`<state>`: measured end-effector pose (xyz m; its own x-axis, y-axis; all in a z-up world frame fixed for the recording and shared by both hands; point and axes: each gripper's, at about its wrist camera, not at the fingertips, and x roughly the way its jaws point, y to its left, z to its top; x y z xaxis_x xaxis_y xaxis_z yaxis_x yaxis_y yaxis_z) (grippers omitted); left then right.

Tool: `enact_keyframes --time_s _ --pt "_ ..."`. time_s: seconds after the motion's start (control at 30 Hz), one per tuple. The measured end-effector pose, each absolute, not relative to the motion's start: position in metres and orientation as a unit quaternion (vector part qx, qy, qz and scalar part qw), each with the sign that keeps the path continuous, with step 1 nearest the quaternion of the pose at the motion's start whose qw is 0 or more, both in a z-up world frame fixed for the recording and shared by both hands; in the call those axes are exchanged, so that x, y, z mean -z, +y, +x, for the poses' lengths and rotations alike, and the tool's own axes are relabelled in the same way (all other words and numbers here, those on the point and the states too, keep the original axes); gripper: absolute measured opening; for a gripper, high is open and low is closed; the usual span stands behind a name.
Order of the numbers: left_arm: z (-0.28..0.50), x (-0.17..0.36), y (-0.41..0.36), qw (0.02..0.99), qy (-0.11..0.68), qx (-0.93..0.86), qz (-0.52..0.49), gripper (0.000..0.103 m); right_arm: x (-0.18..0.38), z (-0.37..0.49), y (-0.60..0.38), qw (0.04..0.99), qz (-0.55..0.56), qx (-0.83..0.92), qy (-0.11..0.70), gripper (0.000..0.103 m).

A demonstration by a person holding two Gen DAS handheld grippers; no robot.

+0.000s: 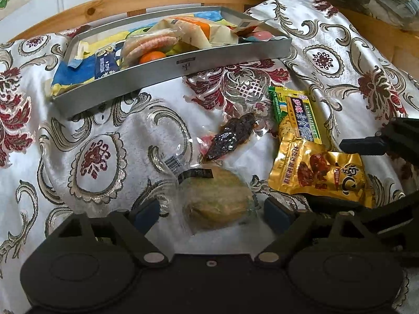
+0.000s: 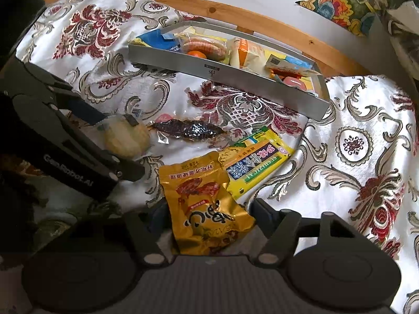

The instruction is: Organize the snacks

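Between the spread fingers of the left gripper [image 1: 210,213], at the bottom centre of the left wrist view, lies a round pale pastry in clear wrap [image 1: 217,198]; both blue pads stand apart from its sides, so the jaws are wide and hold nothing. Above it in that frame rests a dark dried snack in a clear pouch [image 1: 230,136], and to the right a gold foil snack packet [image 1: 318,174] overlaps the lower end of a yellow-green flat packet with a dark label [image 1: 298,116].

At the bottom centre of the right wrist view, the right gripper [image 2: 207,216] also stands wide, its fingers on either side of the gold packet's near end; whether they touch it I cannot tell.

Across the upper middle of both views sits a shallow grey rectangular tray [image 1: 183,66] on the white floral bedspread [image 1: 99,157]. It holds a wrapped stack of round crackers [image 1: 149,44], a small orange fruit [image 1: 152,56], blue packets and a pale wrapped bun.
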<state>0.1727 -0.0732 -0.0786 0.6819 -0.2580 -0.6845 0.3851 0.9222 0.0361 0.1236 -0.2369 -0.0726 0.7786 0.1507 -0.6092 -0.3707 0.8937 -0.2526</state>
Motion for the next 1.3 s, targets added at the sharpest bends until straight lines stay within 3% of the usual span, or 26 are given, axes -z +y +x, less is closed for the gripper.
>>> enact_keyframes --time_s 0.53,0.87,1.3 --pt "0.173 0.081 -0.075 0.914 0.356 0.168 0.099 0.081 0.074 0.122 -0.236 0.927 -0.169 -0.141 0.304 0.07" --pt "0.169 0.082 -0.076 0.916 0.347 0.175 0.099 0.057 0.077 0.12 -0.231 0.926 -0.179 -0.134 0.305 0.065" --pt "0.168 0.082 -0.075 0.921 0.34 0.165 0.096 0.065 0.078 0.117 -0.227 0.927 -0.194 -0.126 0.295 0.065"
